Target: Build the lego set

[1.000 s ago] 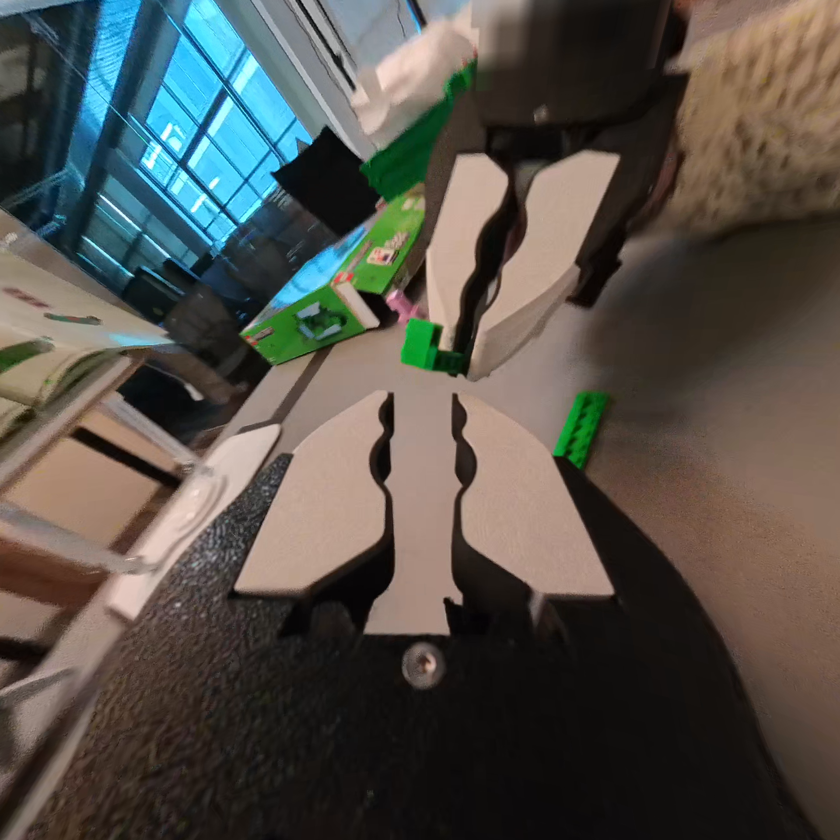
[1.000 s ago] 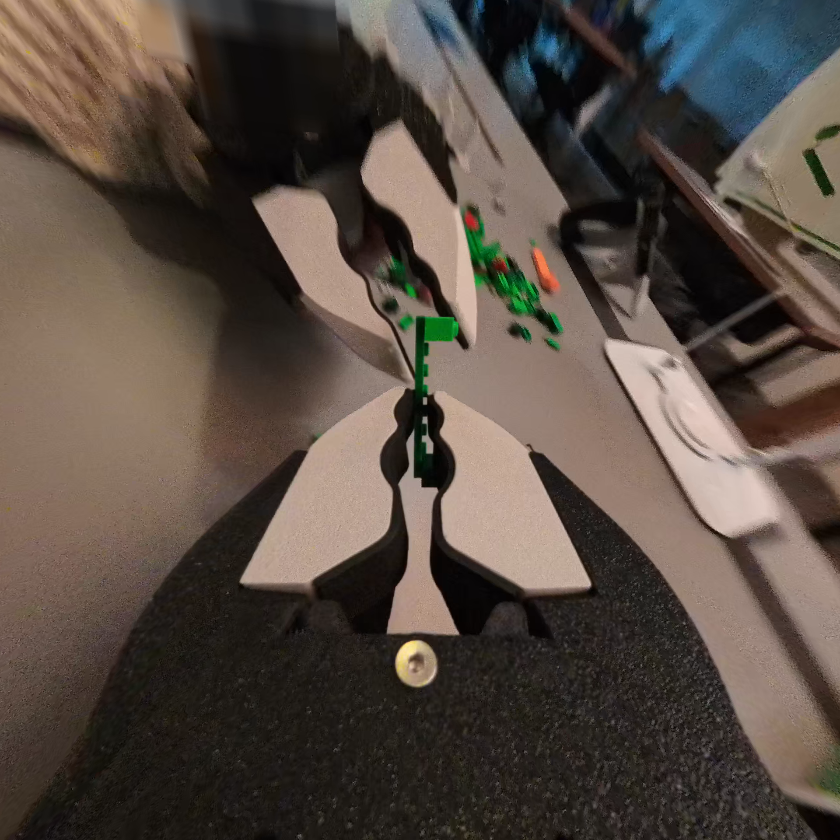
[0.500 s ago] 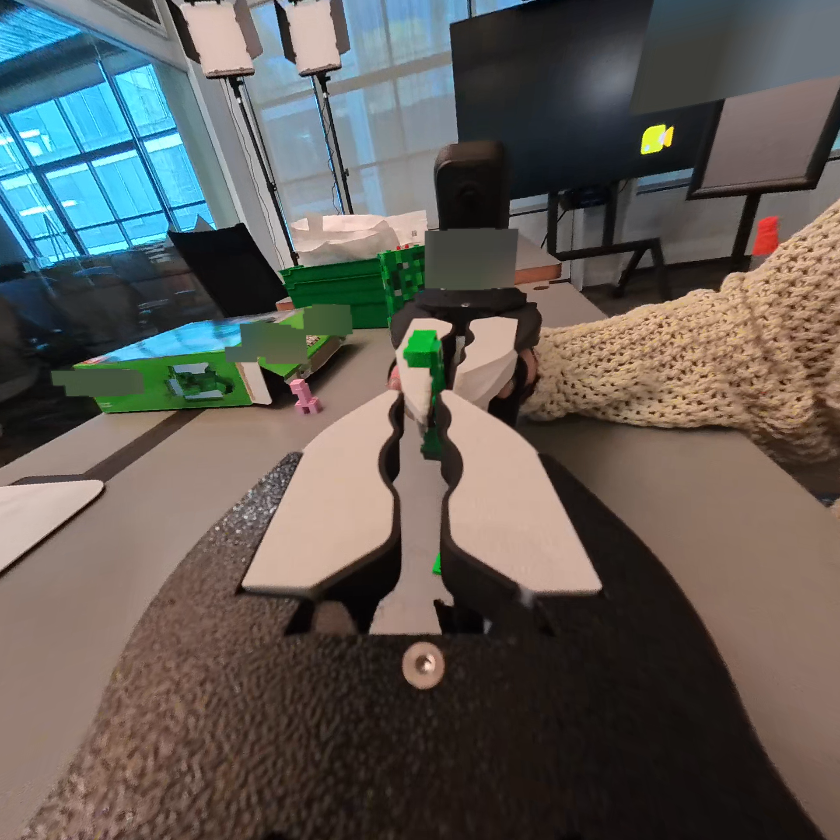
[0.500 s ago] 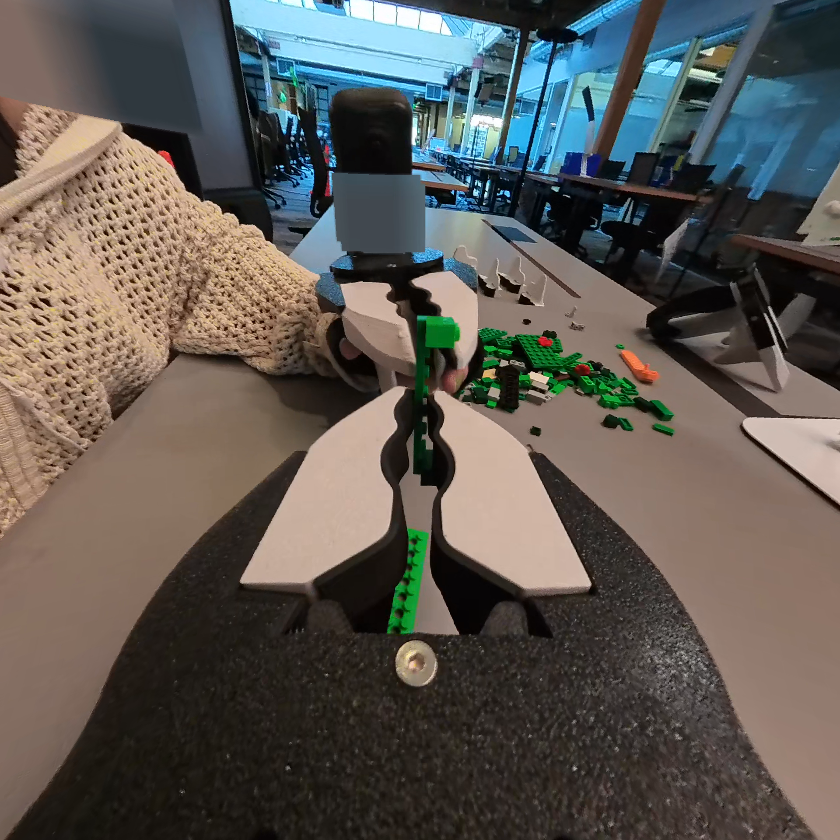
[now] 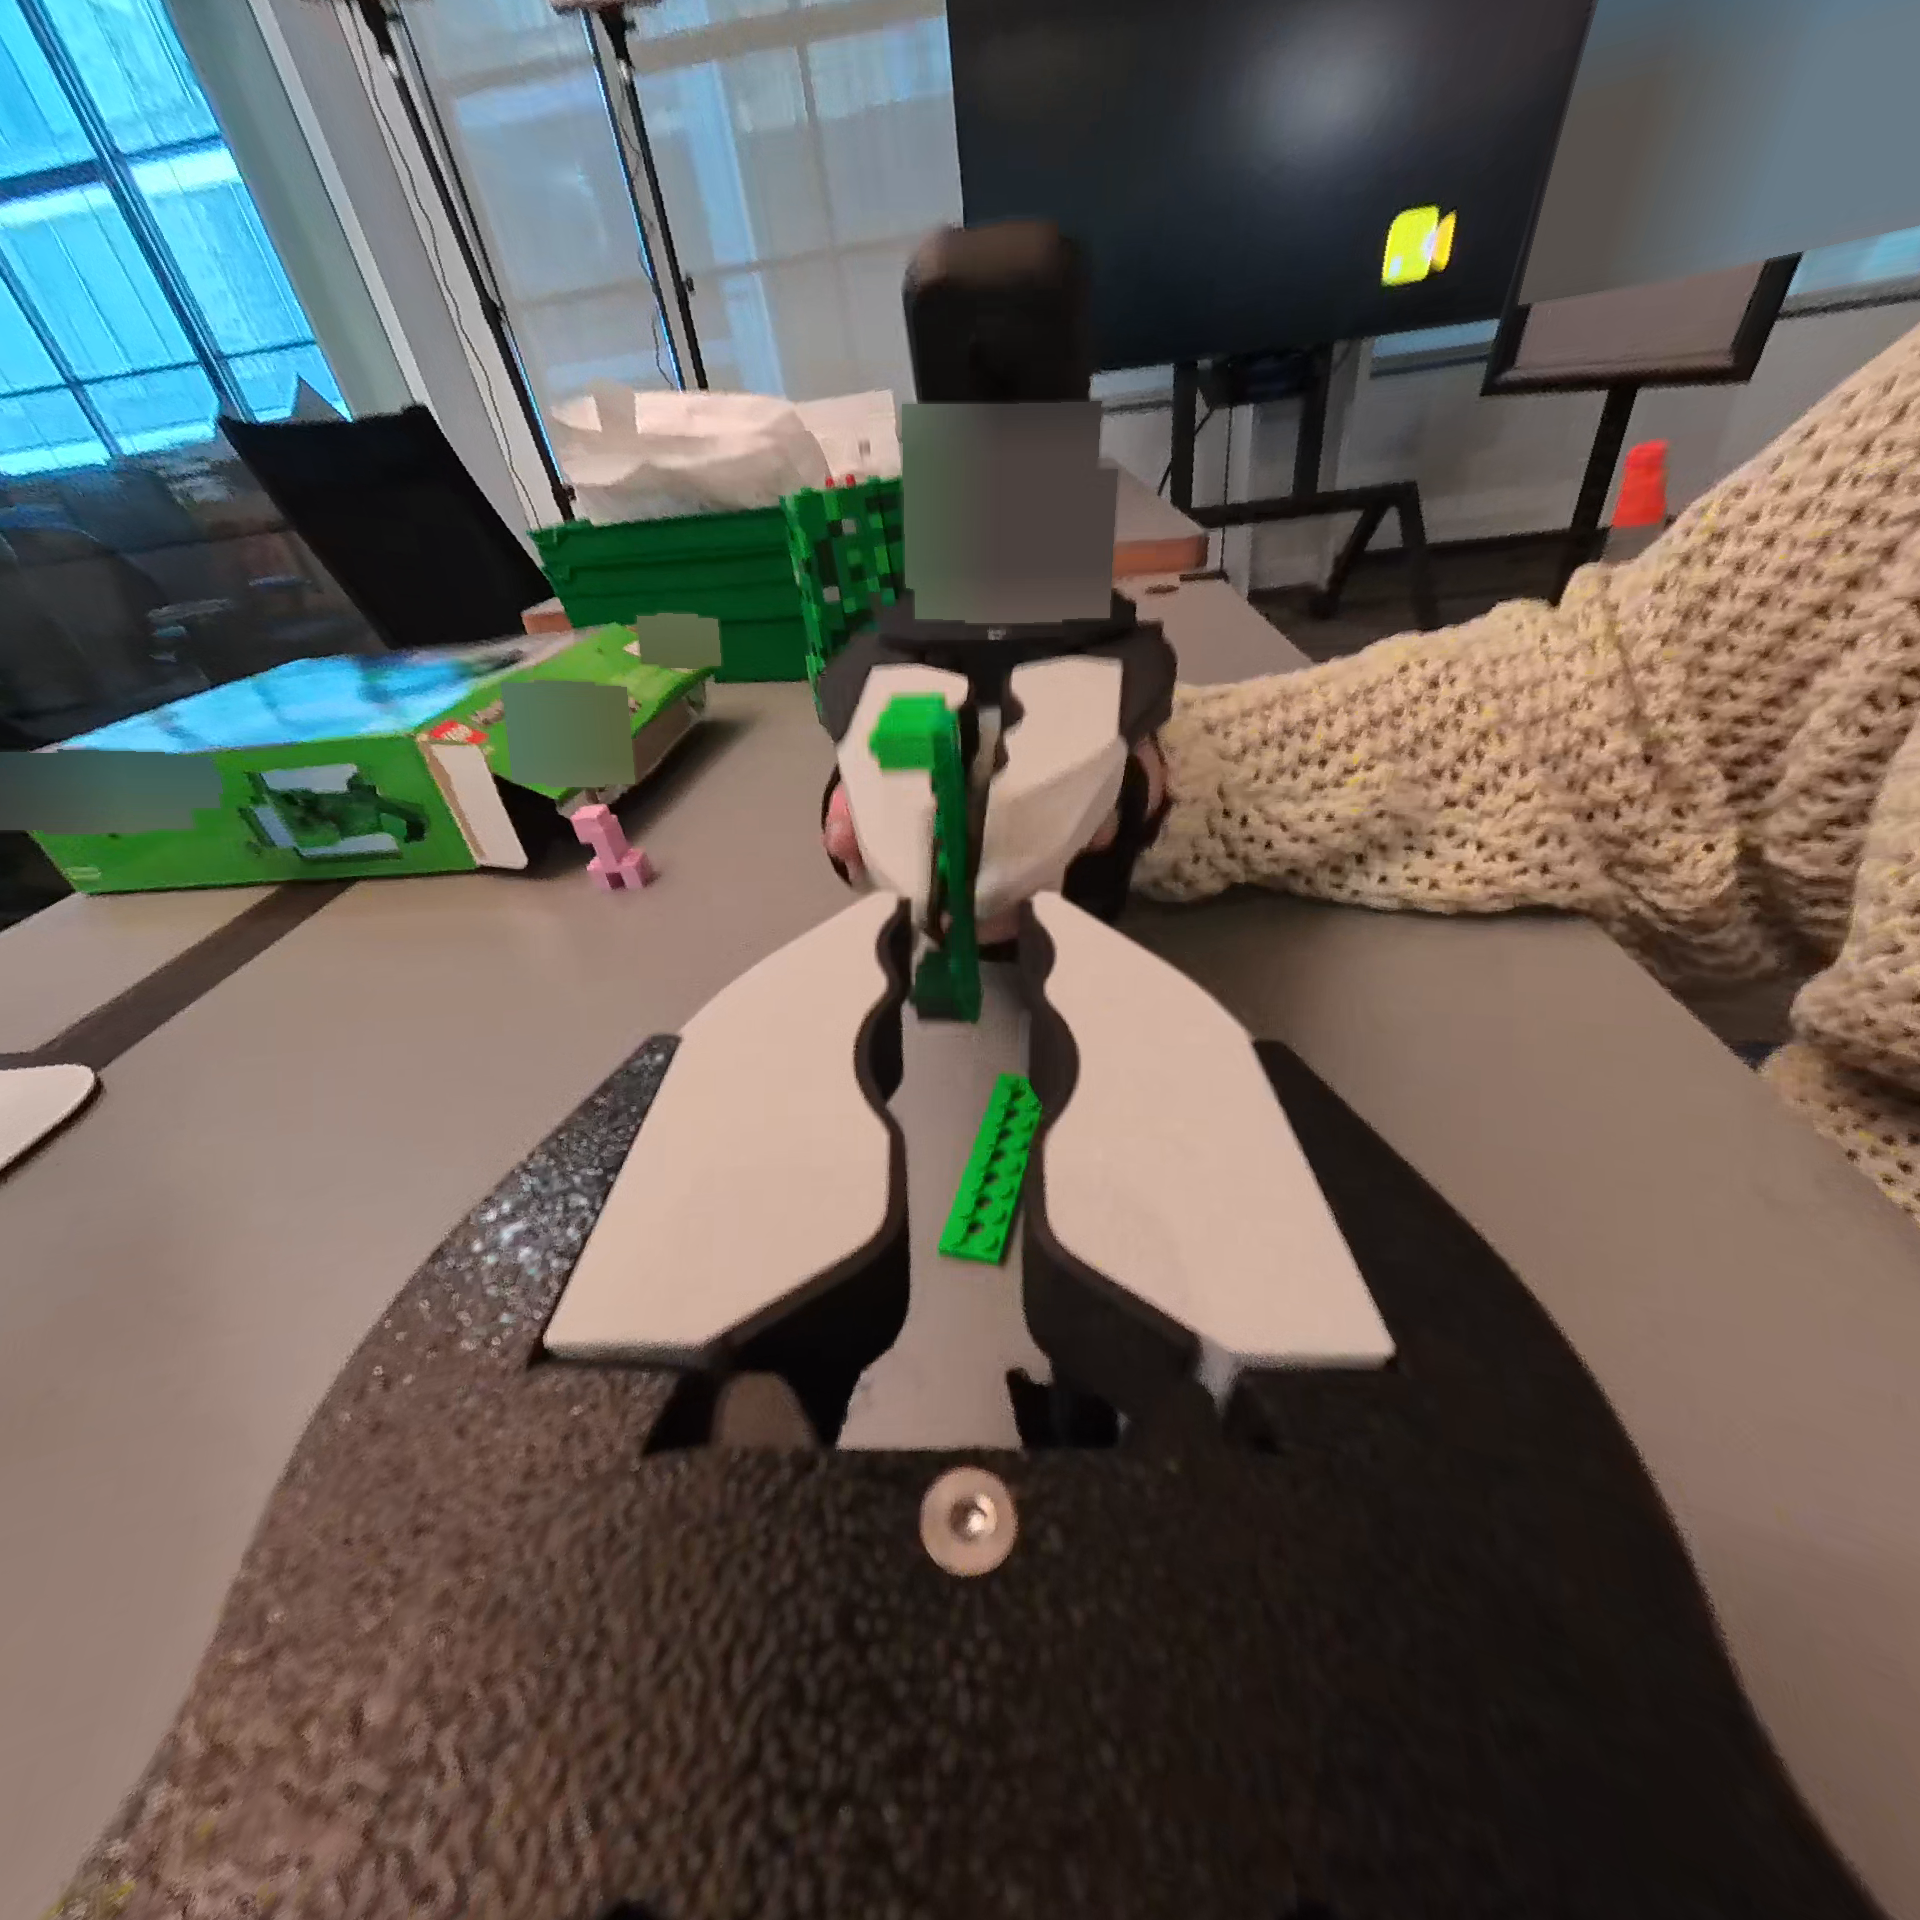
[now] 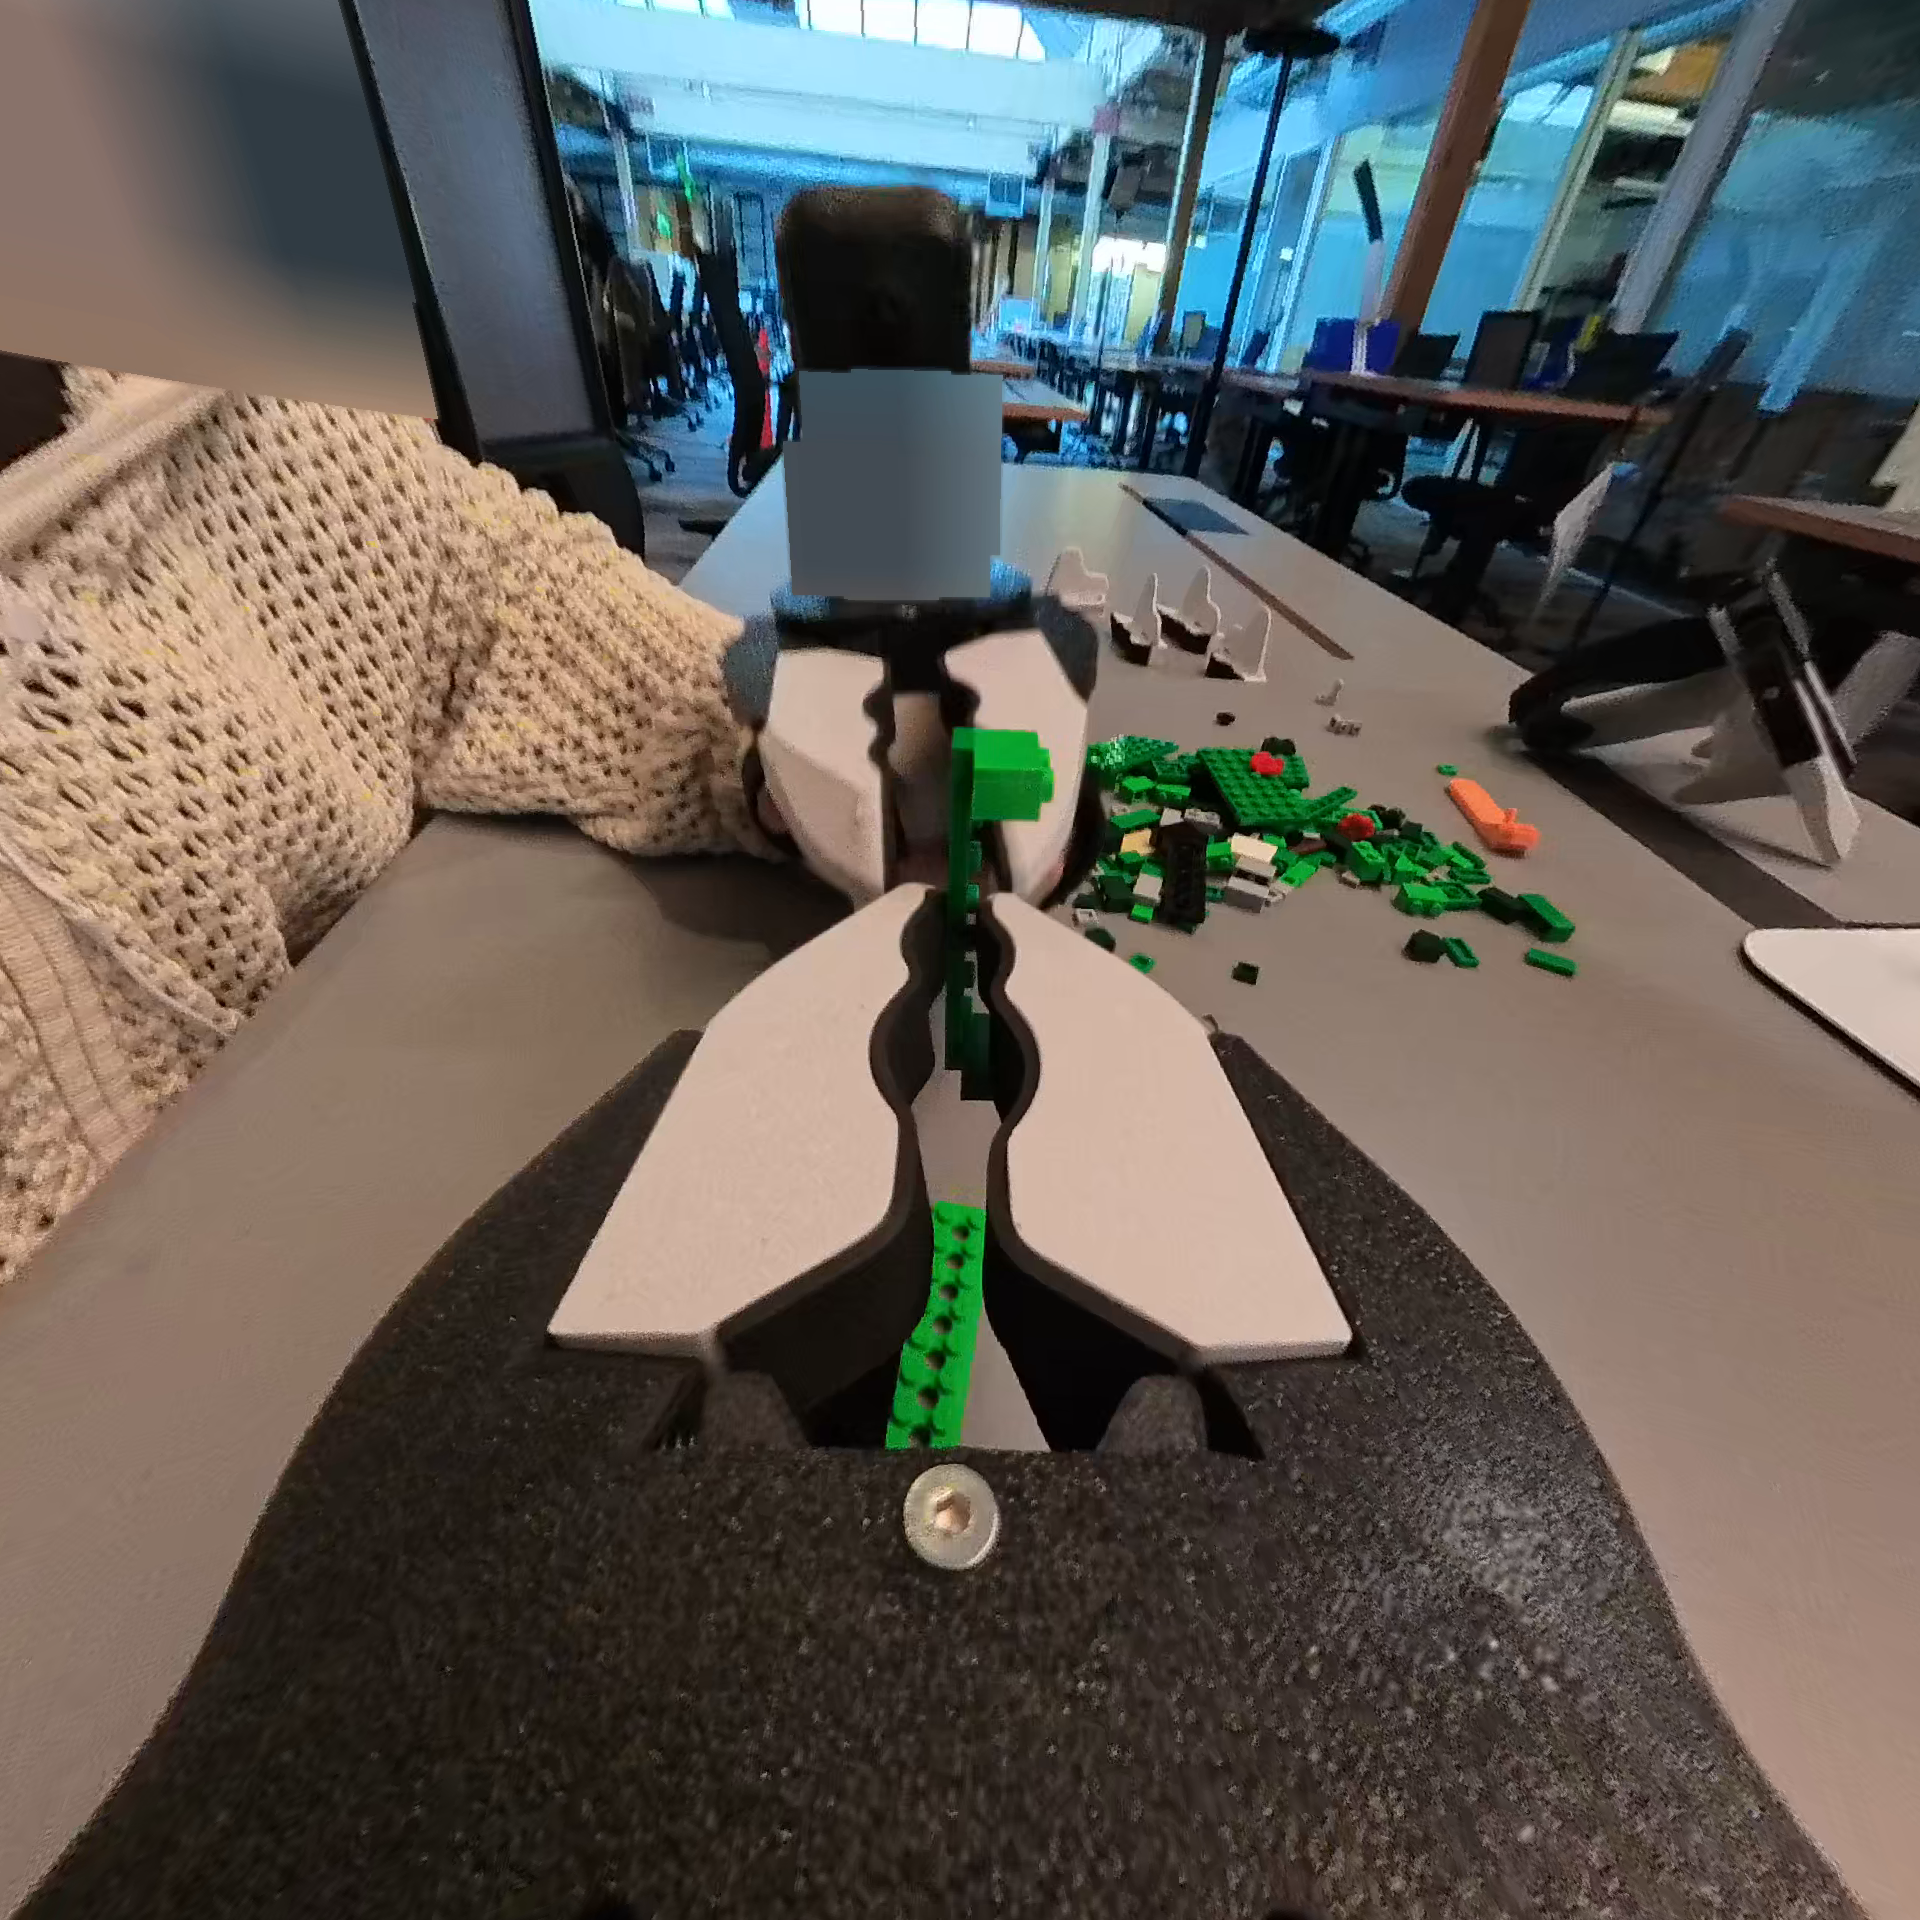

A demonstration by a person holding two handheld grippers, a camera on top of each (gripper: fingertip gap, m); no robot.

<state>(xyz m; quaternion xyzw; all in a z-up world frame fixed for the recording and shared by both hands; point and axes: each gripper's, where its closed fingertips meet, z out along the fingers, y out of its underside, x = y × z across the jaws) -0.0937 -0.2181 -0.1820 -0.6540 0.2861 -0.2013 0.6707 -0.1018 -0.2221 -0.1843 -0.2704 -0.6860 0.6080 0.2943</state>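
Left wrist view: the left gripper (image 5: pixel 961 961) stands spread around the lower end of an upright green strip (image 5: pixel 951 883), seemingly without touching it. A green plate (image 5: pixel 992 1169) lies flat on the table (image 5: pixel 312 1091) beneath.

Right wrist view: the right gripper (image 6: pixel 956 914) pinches the strip (image 6: pixel 961 935), brick (image 6: pixel 1006 777) on top. The pile (image 6: pixel 1247 831) lies right.

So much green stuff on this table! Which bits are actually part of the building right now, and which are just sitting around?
In use:
- upright green assembly, held by the right gripper
- left gripper, open around it
- flat green plate beneath
- loose brick pile

Lying about:
- set box
- pink figure
- orange tool
- green crates
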